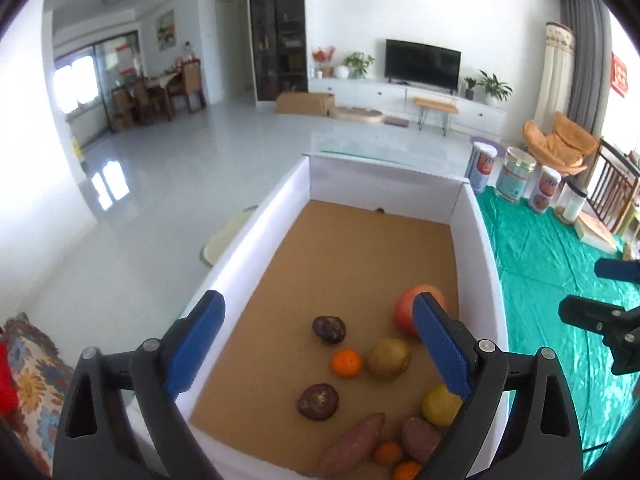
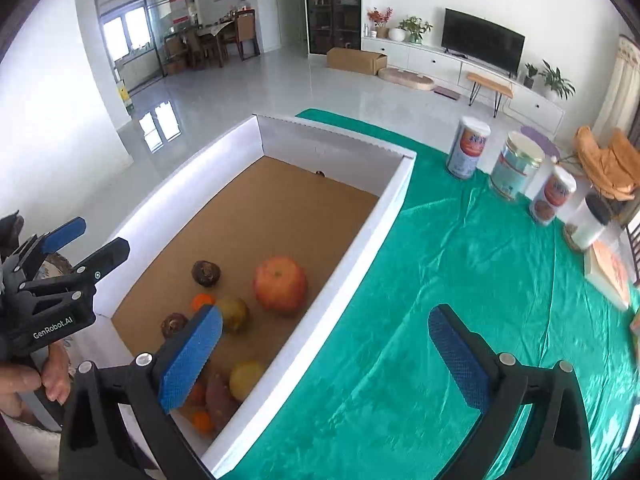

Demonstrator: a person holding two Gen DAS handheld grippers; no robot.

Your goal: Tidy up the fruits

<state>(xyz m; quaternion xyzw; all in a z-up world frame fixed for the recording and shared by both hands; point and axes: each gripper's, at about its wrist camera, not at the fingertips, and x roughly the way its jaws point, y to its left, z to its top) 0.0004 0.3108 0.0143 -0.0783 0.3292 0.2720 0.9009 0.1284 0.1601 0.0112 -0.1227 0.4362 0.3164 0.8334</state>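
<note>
A white cardboard box (image 1: 476, 236) (image 2: 396, 196) with a brown floor holds the produce at its near end: a big red-orange fruit (image 1: 408, 304) (image 2: 281, 285), a green-brown fruit (image 1: 389, 358) (image 2: 235, 312), a yellow fruit (image 1: 440, 405) (image 2: 246, 379), small oranges (image 1: 346, 363) (image 2: 202, 301), two dark round pieces (image 1: 329, 330) (image 1: 318, 401), and sweet potatoes (image 1: 354, 442) (image 2: 218, 398). My left gripper (image 1: 318, 344) (image 2: 86, 242) is open and empty above the box's near end. My right gripper (image 2: 326, 360) (image 1: 600, 292) is open and empty over the box's right wall and the green cloth.
A green cloth (image 2: 460, 280) covers the table right of the box. Several canisters (image 2: 467, 147) (image 1: 516, 174) stand at its far right, with flat boxes (image 2: 610, 270) beside them. A patterned cushion (image 1: 32, 384) lies at the near left. The floor drops away left of the box.
</note>
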